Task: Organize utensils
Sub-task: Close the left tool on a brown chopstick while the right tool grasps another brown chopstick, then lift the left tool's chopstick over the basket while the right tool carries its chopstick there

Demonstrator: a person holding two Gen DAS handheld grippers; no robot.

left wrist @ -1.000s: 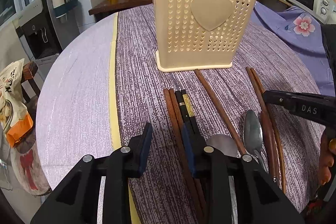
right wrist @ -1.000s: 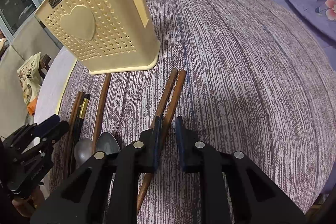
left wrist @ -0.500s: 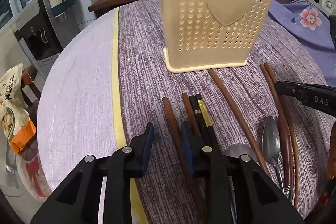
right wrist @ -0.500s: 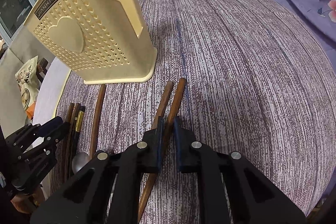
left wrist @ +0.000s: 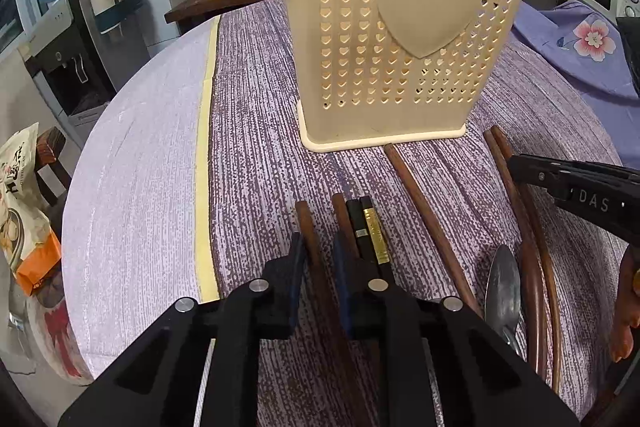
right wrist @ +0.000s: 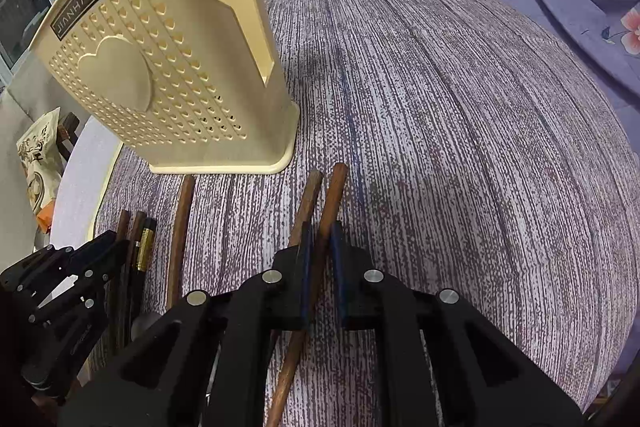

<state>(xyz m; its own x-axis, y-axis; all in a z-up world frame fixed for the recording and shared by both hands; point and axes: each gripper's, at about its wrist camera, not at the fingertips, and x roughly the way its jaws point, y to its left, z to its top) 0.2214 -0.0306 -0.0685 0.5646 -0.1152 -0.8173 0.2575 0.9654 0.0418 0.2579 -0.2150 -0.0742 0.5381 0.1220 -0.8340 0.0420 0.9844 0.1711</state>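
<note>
The left hand-held gripper (left wrist: pixel 319 259) points down at the counter (left wrist: pixel 140 187), and its jaws are closing around one brown chopstick (left wrist: pixel 308 227) that lies apart from the others. The blue pads are at both sides of the stick, and the left pad seems to touch it; I judge that the grip is almost made. Just beside it, to the right, lie a second brown chopstick (left wrist: pixel 343 215) and a black pair with a gold band (left wrist: pixel 370 227), outside the jaws.

The right hand-held gripper (right wrist: pixel 321 247) is narrow and holds one stick of the brown chopstick pair (right wrist: pixel 332 195); the other stick of this pair passes just outside the left pad.

The cream utensil holder (left wrist: pixel 400 47) stands upright behind the sticks, near their far ends, so each stick has only a short way to go. A spoon (left wrist: pixel 502 287) lies between a single long chopstick (left wrist: pixel 424 211) and the right pair. Probably each hand takes one stick near its middle so that it stays balanced when lifted.
</note>
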